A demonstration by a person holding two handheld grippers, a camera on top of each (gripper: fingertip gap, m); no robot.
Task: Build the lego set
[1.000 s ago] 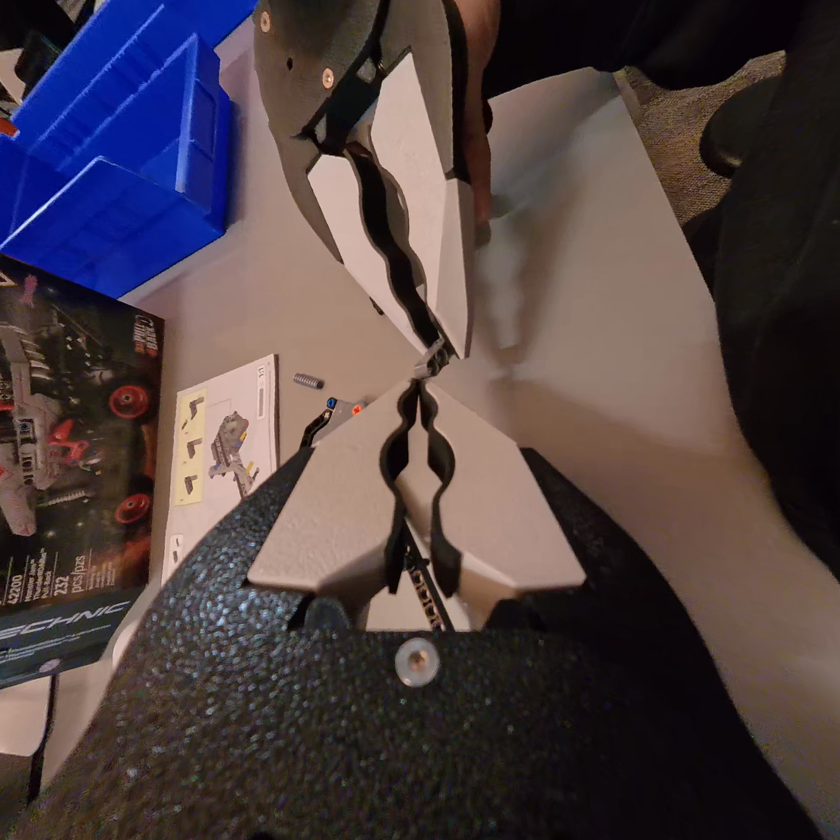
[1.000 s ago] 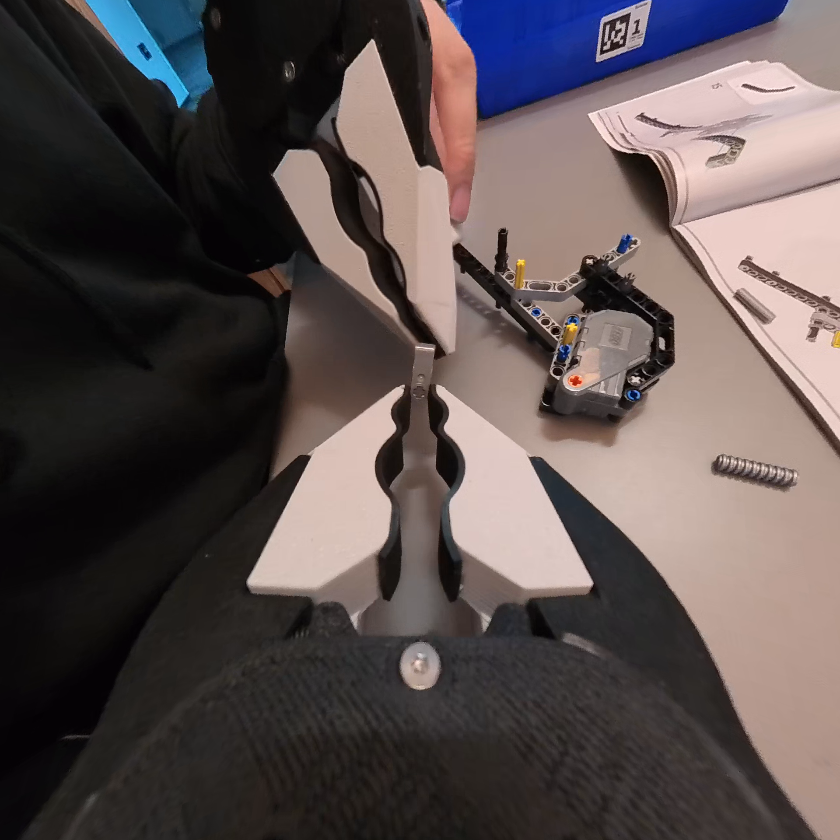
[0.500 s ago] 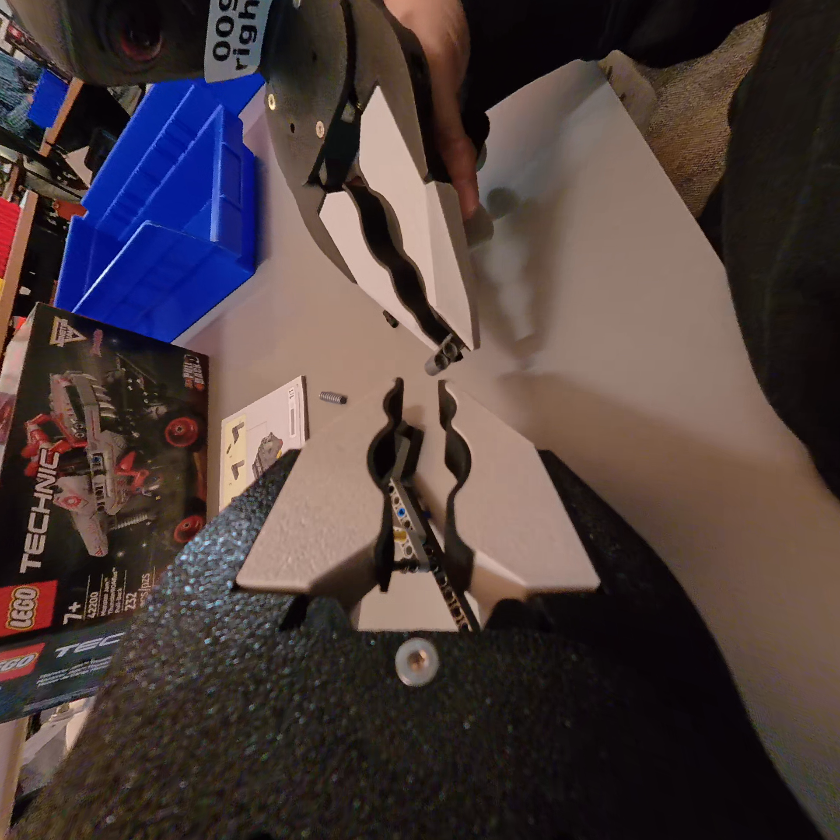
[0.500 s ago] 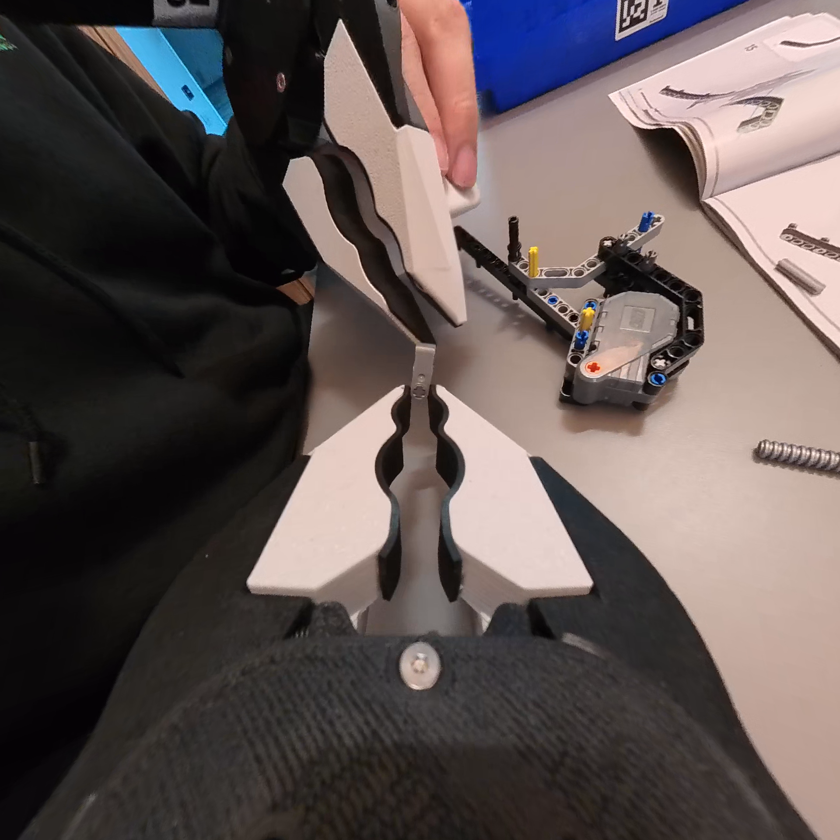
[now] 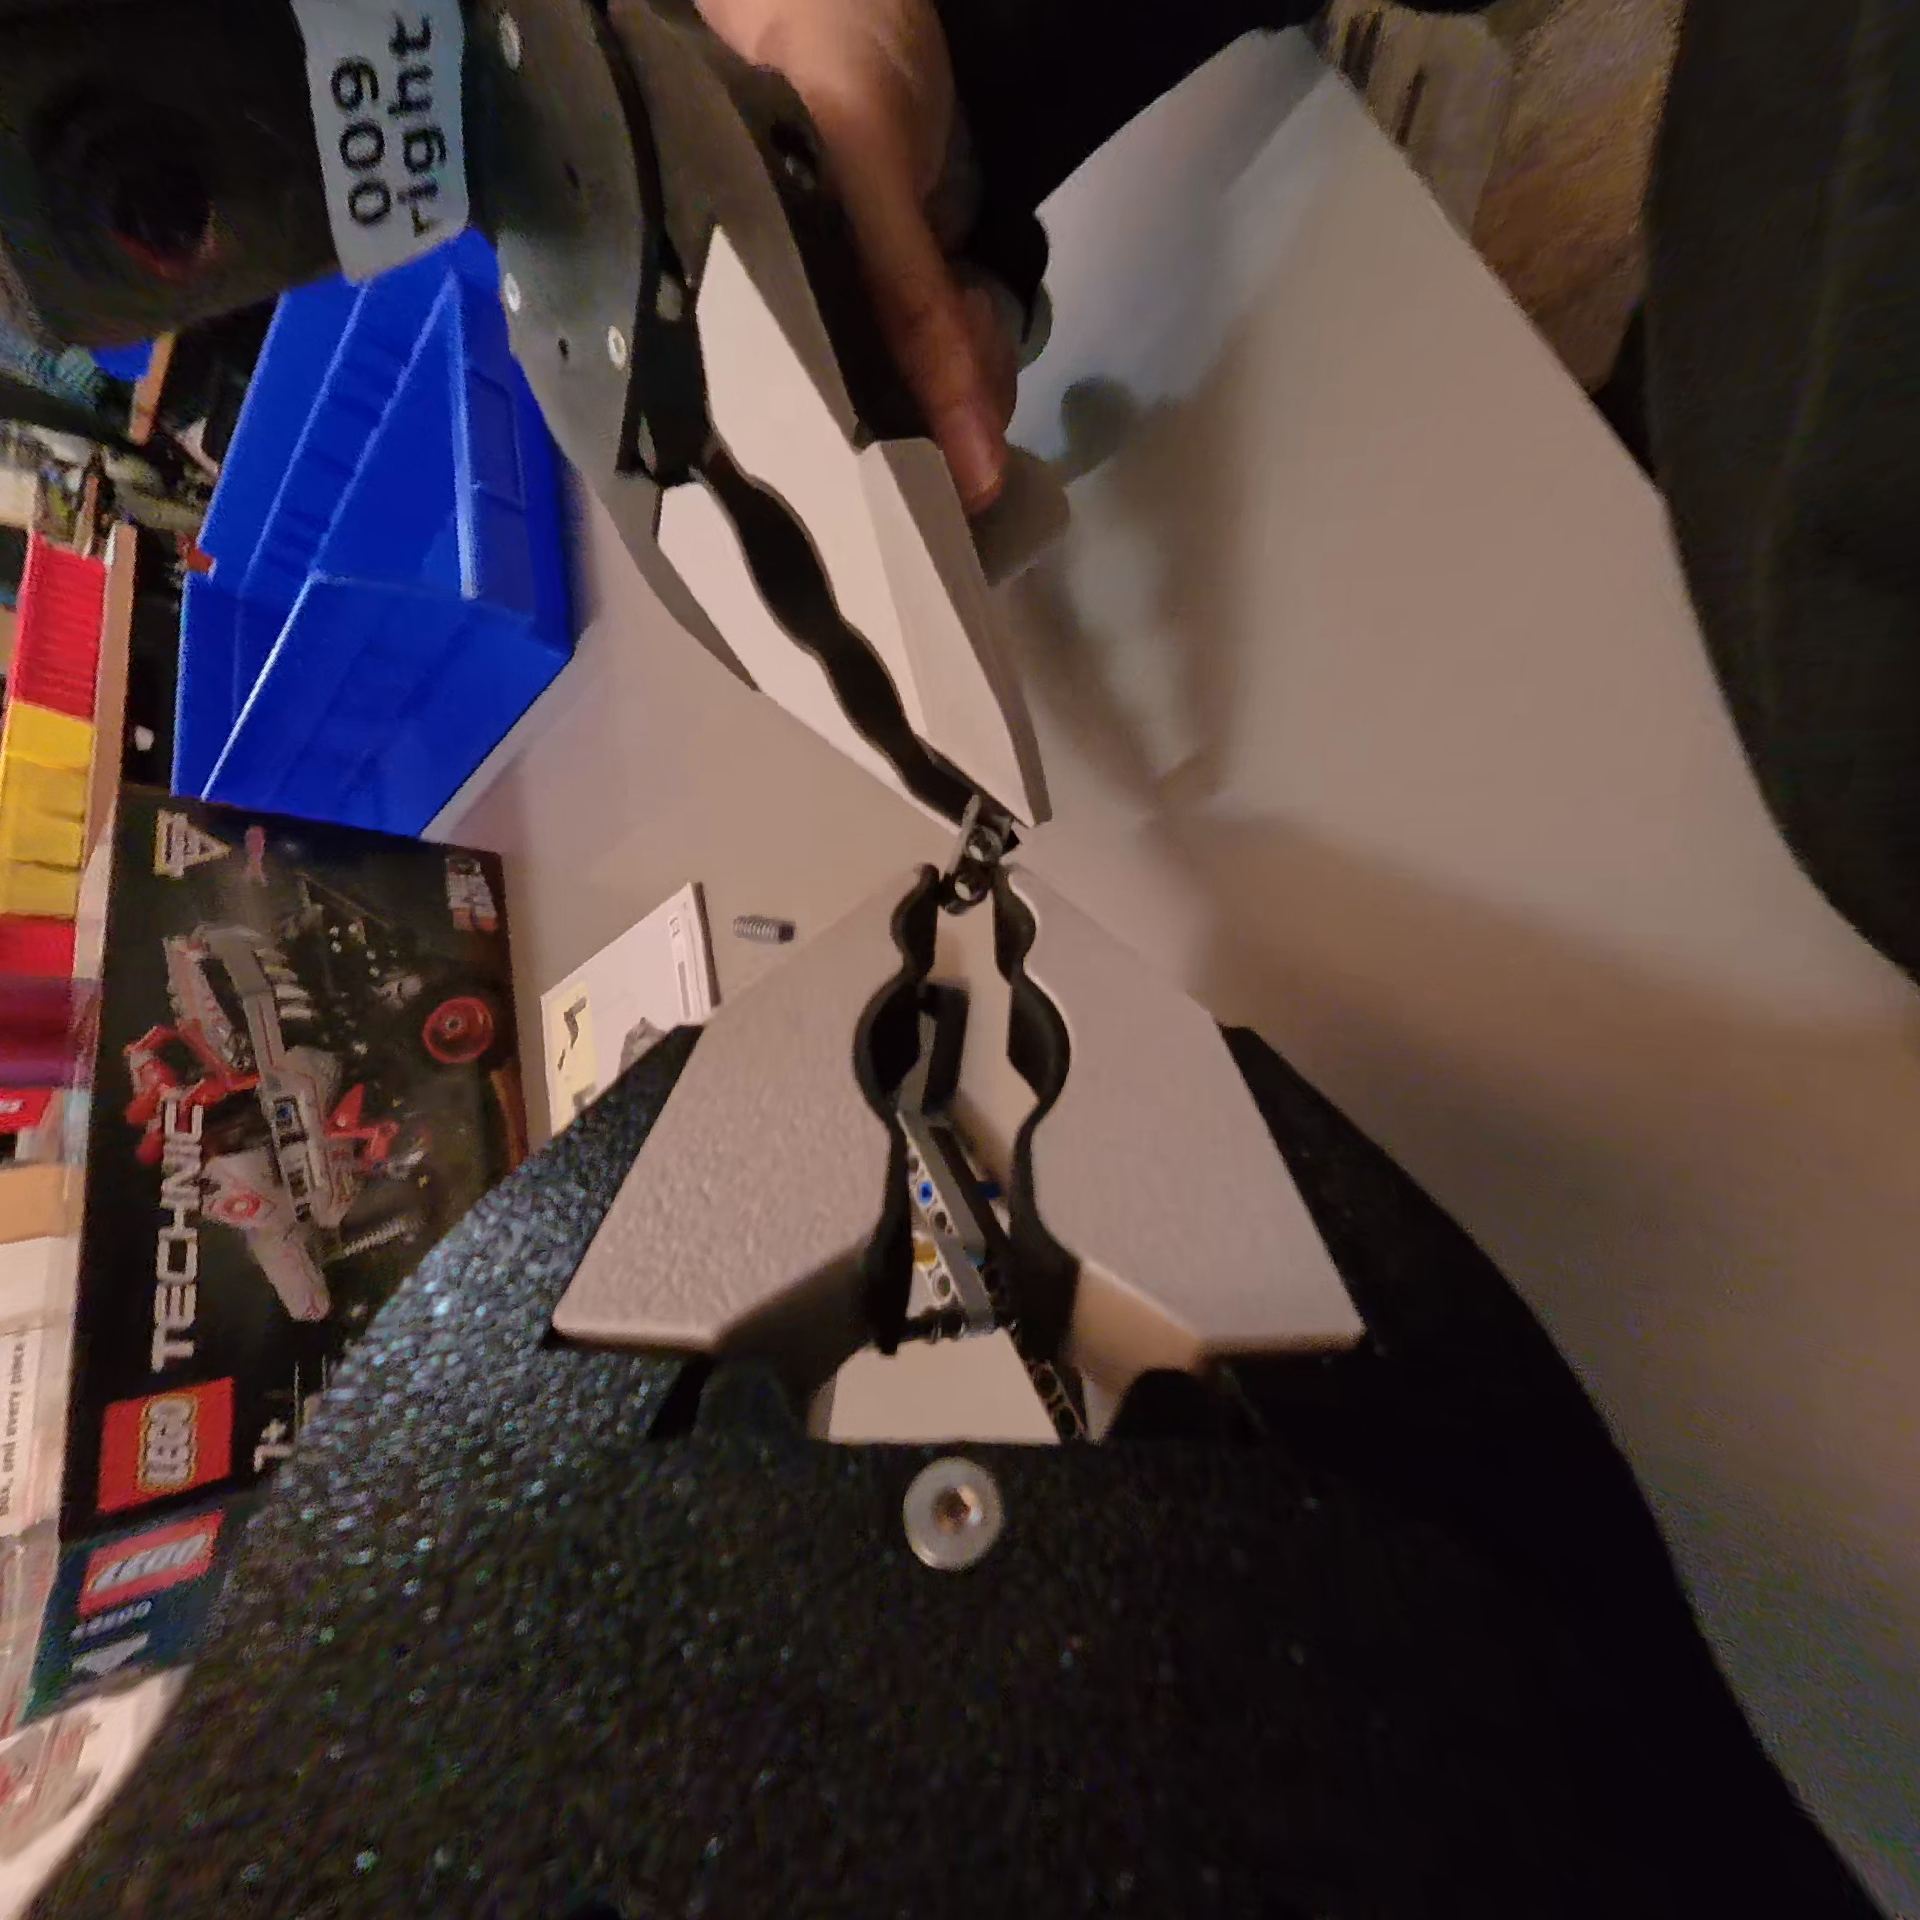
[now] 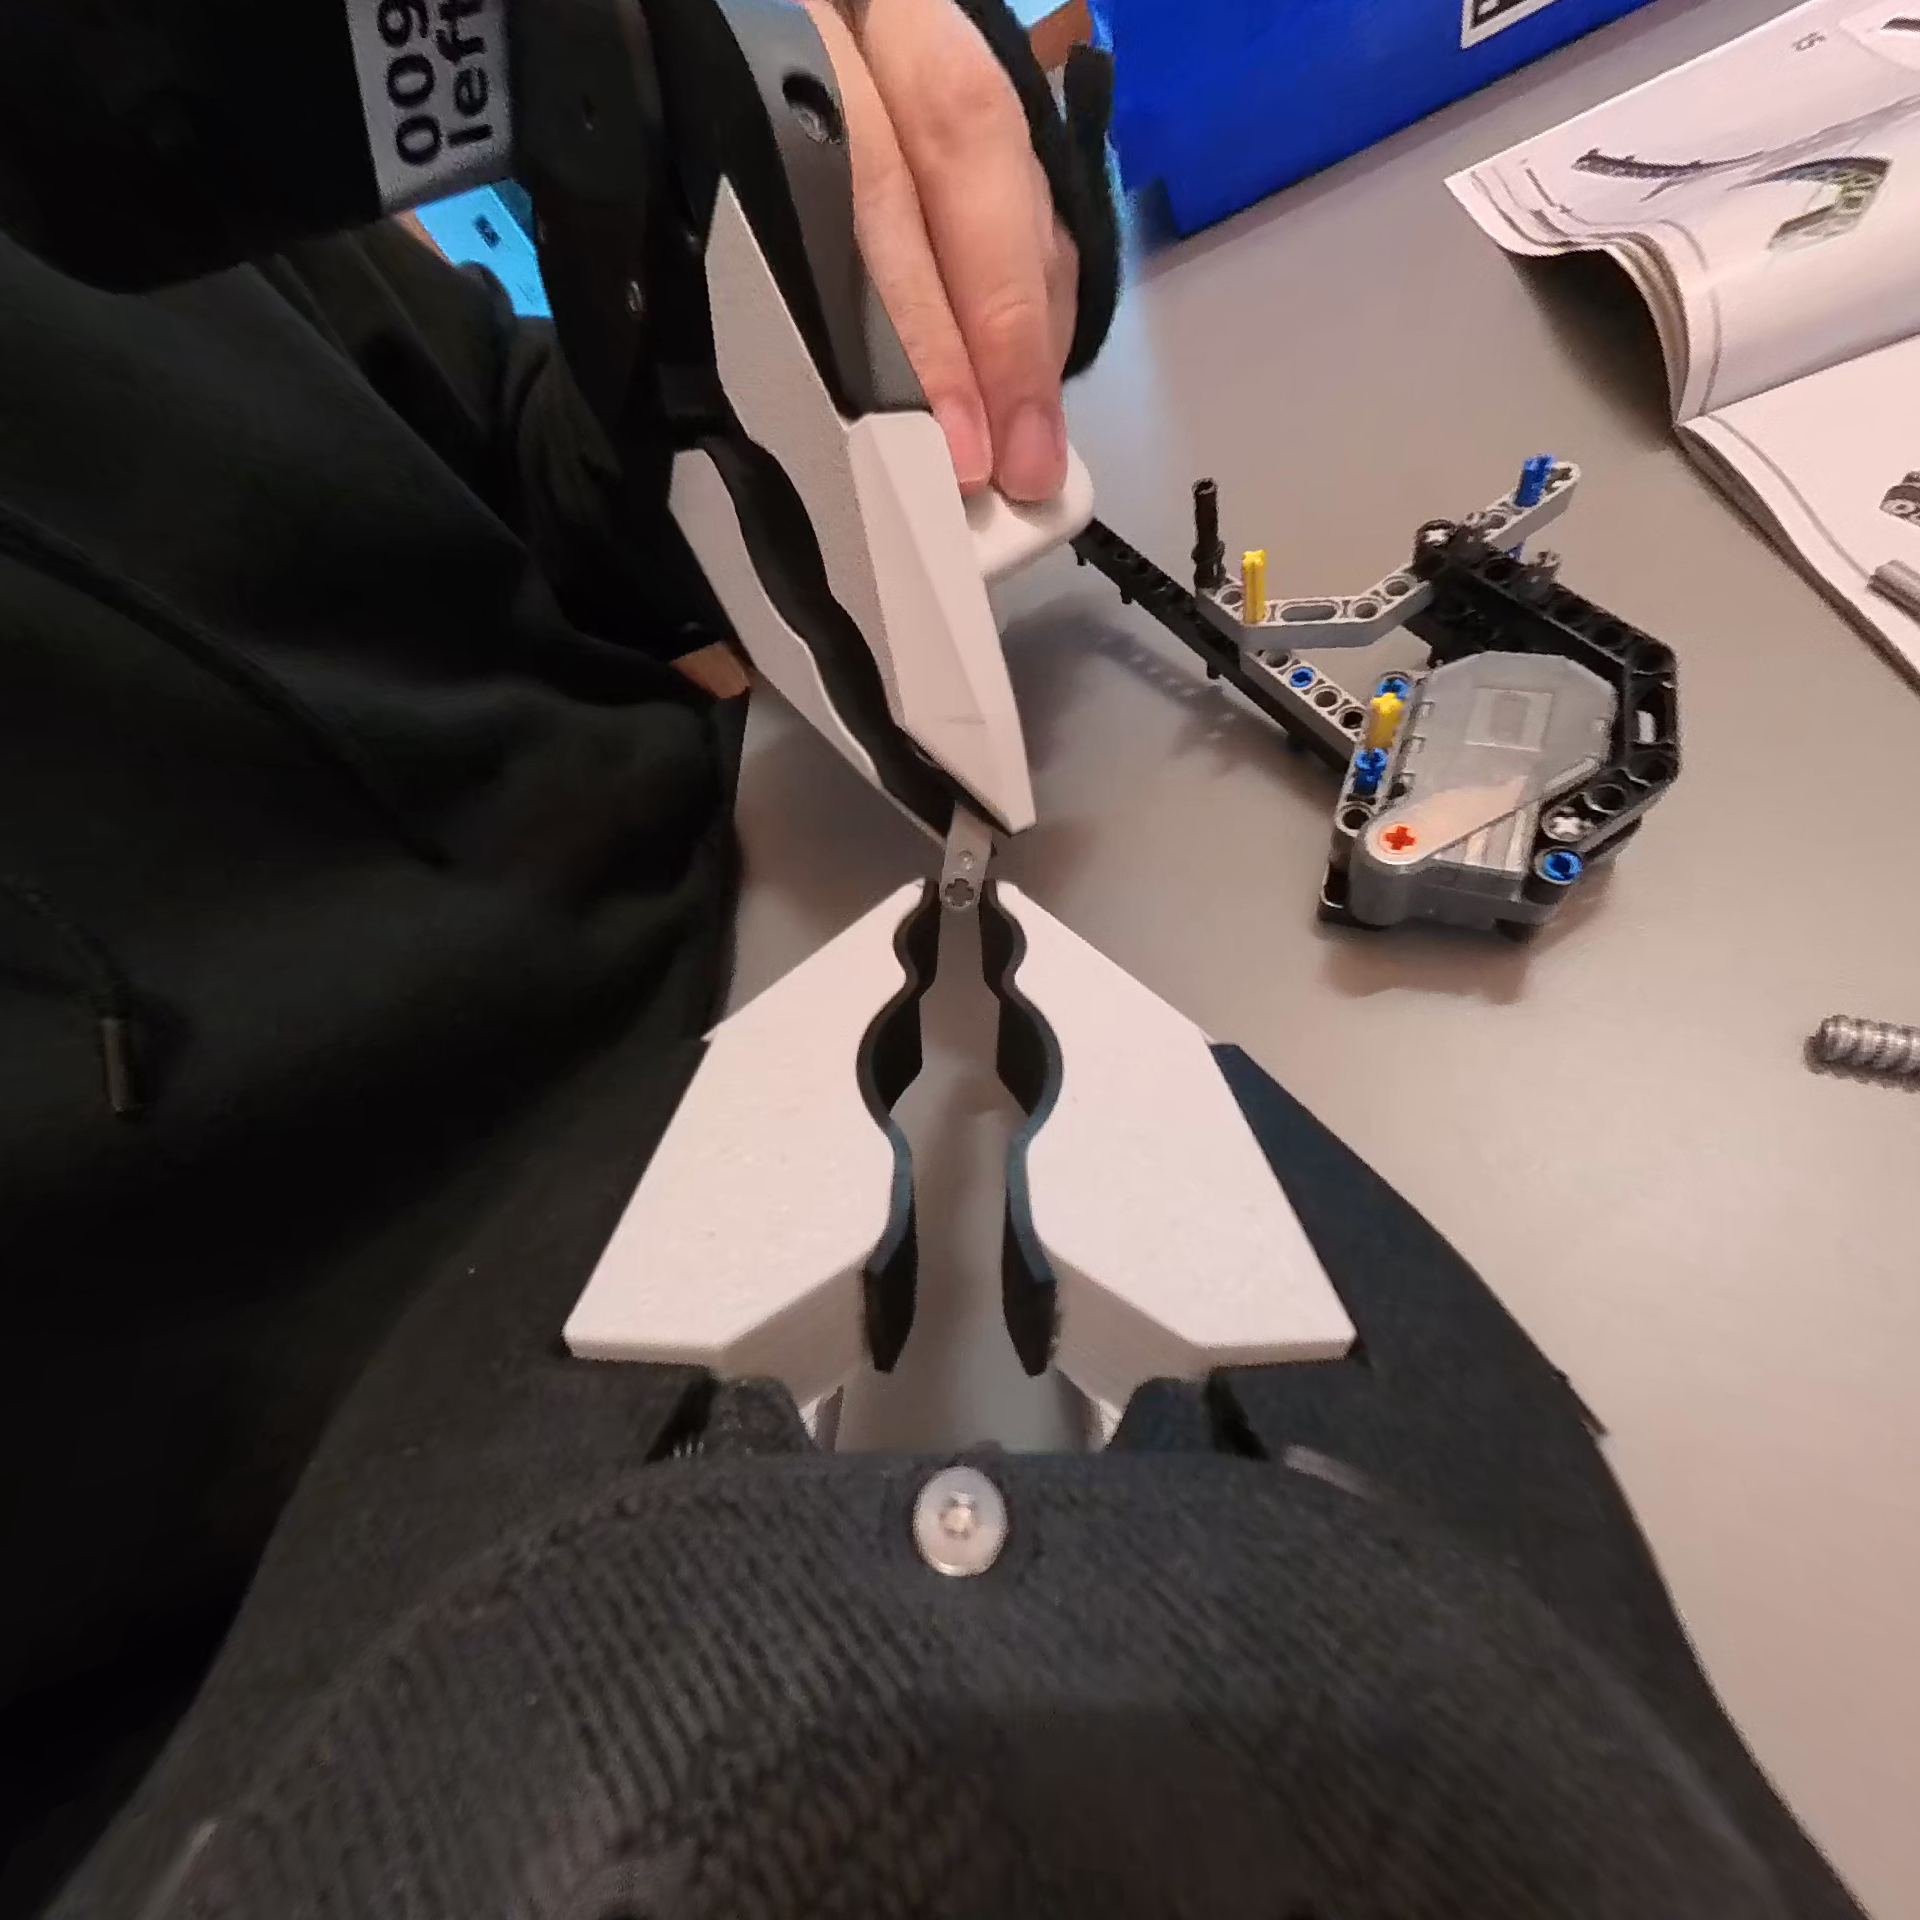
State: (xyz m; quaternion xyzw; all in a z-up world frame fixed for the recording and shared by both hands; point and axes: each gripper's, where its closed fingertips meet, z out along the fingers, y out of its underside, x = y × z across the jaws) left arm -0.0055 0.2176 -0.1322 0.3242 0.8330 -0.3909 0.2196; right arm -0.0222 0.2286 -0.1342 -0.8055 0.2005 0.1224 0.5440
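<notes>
I hold a small grey connector piece (image 6: 962, 871) between both grippers, tip to tip above the worktop (image 6: 1351, 1195). My right gripper (image 6: 960, 906) is clamped on its lower end; my left gripper (image 6: 977, 821) pinches the upper end. The partly built chassis (image 6: 1455, 727) lies ahead and to the right of my right gripper, untouched. Judgement: this is a regrasp or hand-over. One gripper should release only once the other's grip is firm, keeping the piece straight.

The table (image 5: 1351, 727) is seen obliquely and from close by in both wrist views, which face each other; the small grey connector (image 6: 964, 871) is shared.
</notes>
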